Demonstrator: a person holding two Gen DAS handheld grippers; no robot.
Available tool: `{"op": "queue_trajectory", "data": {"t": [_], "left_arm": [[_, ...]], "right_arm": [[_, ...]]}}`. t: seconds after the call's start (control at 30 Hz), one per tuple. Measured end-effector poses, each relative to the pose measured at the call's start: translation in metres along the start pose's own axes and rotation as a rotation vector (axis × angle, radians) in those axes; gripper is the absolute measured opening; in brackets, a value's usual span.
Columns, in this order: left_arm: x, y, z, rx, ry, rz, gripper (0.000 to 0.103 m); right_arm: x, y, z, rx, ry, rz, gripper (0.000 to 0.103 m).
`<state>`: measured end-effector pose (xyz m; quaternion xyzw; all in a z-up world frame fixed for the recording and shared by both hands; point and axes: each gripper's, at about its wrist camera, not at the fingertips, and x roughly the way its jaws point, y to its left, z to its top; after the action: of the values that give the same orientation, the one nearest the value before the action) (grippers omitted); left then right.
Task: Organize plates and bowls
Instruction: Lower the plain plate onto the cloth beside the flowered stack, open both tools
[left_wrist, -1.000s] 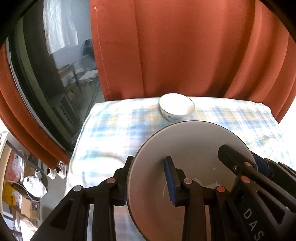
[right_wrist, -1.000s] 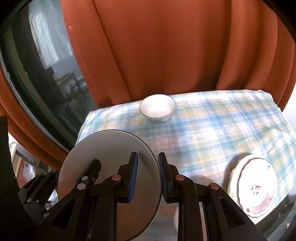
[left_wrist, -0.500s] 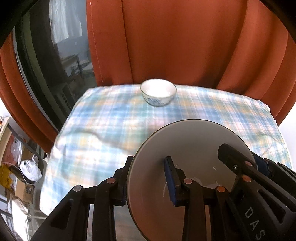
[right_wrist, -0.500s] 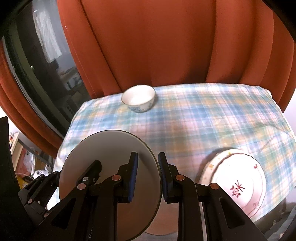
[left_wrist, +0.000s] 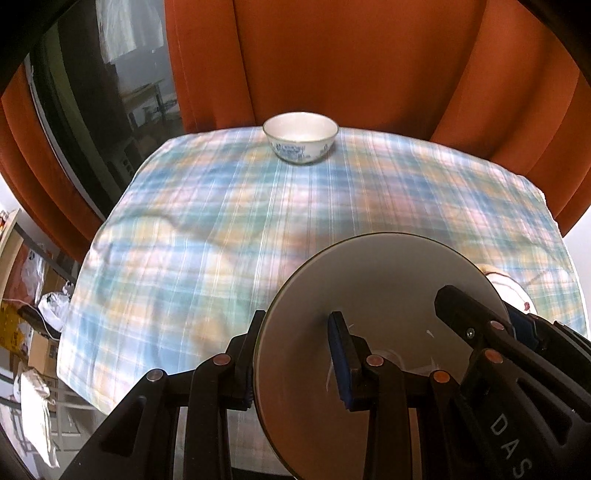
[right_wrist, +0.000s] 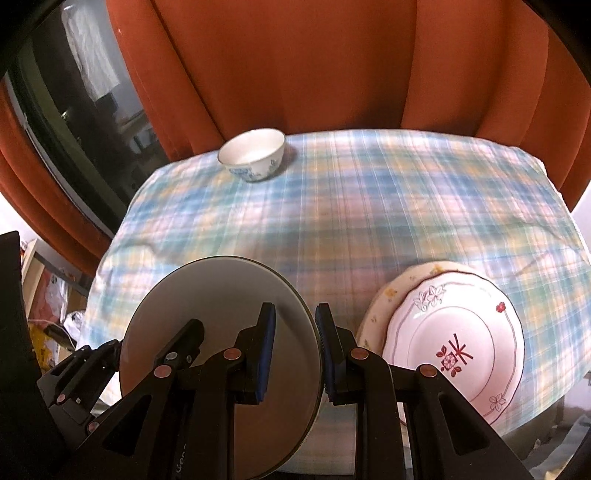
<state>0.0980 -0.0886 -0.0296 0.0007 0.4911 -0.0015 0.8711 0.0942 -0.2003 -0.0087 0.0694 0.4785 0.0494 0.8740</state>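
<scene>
Gripping opposite edges of one grey plate (right_wrist: 218, 325), both grippers hold it above the near edge of the table, tilted toward the cameras. The left gripper (left_wrist: 295, 354) has its fingers closed over the plate's left rim, one pad on each face. The right gripper (right_wrist: 295, 347) pinches the right rim the same way, its blue pads (right_wrist: 266, 350) nearly together. On the checked tablecloth (right_wrist: 369, 206), a small blue-patterned bowl (right_wrist: 253, 154) stands at the far edge, toward the left. A white plate with a red flower motif (right_wrist: 458, 350) lies on a yellow-flowered plate (right_wrist: 384, 299) by the near right corner.
</scene>
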Motion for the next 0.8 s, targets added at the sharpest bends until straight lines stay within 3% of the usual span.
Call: {"op": "queue_trajectory", "data": {"t": [0.47, 0.8], "left_arm": [[0.024, 0.006, -0.015, -0.042, 0.066, 0.01, 0.031], [0.043, 0.009, -0.019, -0.059, 0.103, -0.013, 0.031]], "right_arm": [[0.026, -0.004, -0.014, -0.025, 0.09, 0.019, 0.026], [0.044, 0.001, -0.015, -0.058, 0.125, -0.024, 0.026]]}}
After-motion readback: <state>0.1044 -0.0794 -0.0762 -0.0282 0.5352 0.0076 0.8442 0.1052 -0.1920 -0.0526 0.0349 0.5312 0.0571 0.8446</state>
